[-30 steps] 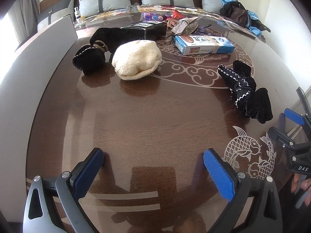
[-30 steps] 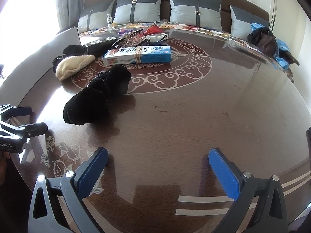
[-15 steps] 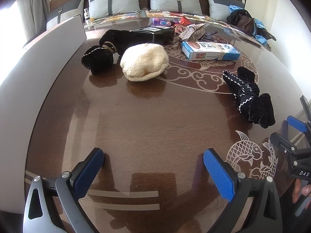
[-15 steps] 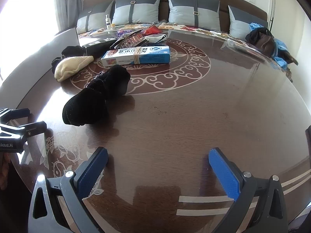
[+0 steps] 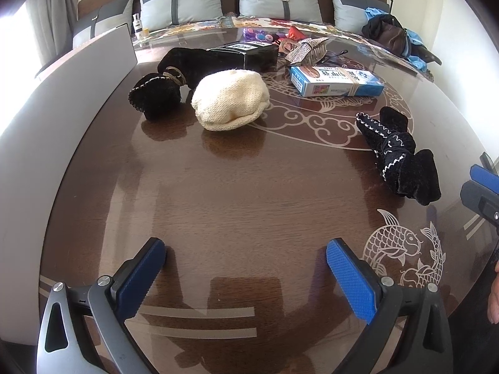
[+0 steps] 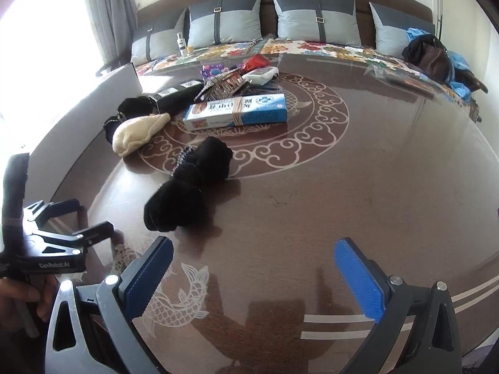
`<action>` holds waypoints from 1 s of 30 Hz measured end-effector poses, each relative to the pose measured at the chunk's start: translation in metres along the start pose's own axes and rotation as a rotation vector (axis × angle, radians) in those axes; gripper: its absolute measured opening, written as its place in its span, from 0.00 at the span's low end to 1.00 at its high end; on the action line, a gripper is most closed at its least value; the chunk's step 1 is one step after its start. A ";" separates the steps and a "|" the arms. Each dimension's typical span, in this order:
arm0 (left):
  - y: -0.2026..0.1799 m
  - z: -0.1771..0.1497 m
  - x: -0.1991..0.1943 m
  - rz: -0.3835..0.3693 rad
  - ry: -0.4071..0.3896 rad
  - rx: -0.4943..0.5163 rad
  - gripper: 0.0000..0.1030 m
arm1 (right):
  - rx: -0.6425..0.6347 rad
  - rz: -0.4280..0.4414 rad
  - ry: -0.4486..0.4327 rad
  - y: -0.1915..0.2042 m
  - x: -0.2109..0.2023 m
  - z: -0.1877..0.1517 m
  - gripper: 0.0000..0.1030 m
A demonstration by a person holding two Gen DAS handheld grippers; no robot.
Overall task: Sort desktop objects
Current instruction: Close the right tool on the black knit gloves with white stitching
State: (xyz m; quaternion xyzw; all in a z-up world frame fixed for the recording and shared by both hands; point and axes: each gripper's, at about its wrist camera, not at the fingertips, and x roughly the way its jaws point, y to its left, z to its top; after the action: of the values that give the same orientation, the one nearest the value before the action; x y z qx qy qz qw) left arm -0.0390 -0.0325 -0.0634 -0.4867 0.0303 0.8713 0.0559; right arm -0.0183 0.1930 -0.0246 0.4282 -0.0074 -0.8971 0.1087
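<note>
The black sock bundle (image 6: pixel 187 193) is located left of centre, above the right tongs (image 6: pixel 252 275). Both the right tongs and the left tongs (image 5: pixel 246 272) are held wide apart, released and empty, over the bench (image 5: pixel 249 205).

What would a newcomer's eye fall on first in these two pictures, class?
Probably the cream knitted hat, pale against the dark wooden table, with a black glove just left of it. Next, the blue and white box on the table's scroll pattern, and another black glove nearer the right edge.
</note>
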 end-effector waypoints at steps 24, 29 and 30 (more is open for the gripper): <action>0.007 -0.005 -0.002 0.012 -0.006 -0.023 1.00 | -0.221 0.002 0.076 0.025 0.077 0.040 0.46; 0.007 -0.004 -0.001 0.025 -0.007 -0.045 1.00 | -0.186 -0.015 0.046 -0.014 0.071 0.040 0.46; 0.007 -0.003 -0.001 0.028 -0.003 -0.049 1.00 | -0.176 -0.016 0.036 -0.021 0.070 0.039 0.46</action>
State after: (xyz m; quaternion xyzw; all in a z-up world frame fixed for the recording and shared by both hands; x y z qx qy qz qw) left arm -0.0368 -0.0397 -0.0641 -0.4861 0.0157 0.8732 0.0316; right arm -0.0953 0.1967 -0.0554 0.4332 0.0767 -0.8872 0.1387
